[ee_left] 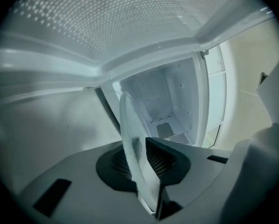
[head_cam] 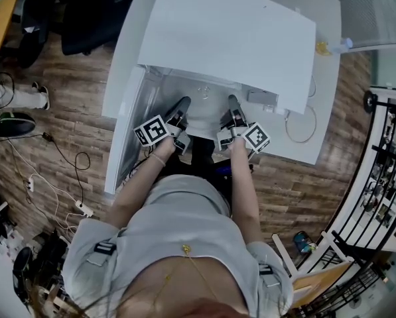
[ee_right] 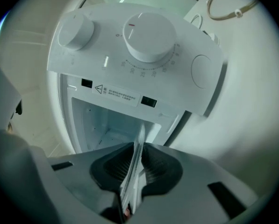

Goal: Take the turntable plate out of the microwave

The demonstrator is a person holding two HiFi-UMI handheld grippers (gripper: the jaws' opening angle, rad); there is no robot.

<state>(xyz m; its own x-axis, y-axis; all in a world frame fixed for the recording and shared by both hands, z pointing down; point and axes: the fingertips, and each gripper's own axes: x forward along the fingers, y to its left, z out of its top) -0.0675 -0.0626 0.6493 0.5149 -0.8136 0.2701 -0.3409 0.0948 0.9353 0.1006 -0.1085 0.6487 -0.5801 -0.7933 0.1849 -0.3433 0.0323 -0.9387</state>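
Observation:
The white microwave [head_cam: 231, 32] stands on a white table with its door [head_cam: 126, 134] swung open to the left. The clear glass turntable plate [head_cam: 205, 120] is at the mouth of the cavity, held between both grippers. My left gripper [head_cam: 182, 106] is shut on the plate's left rim, and in the left gripper view the plate [ee_left: 131, 143] stands edge-on between the dark pads [ee_left: 165, 157]. My right gripper [head_cam: 234, 106] is shut on the right rim, and in the right gripper view the plate's edge [ee_right: 138, 155] is pinched between the pads, below the control panel [ee_right: 139, 45].
The white table [head_cam: 327, 98] carries a looped cable [head_cam: 305, 126] to the right of the microwave. A dark chair [head_cam: 85, 12] stands at the back left. Cables and a power strip [head_cam: 81, 209] lie on the wooden floor. A metal rack [head_cam: 390, 158] stands at the right.

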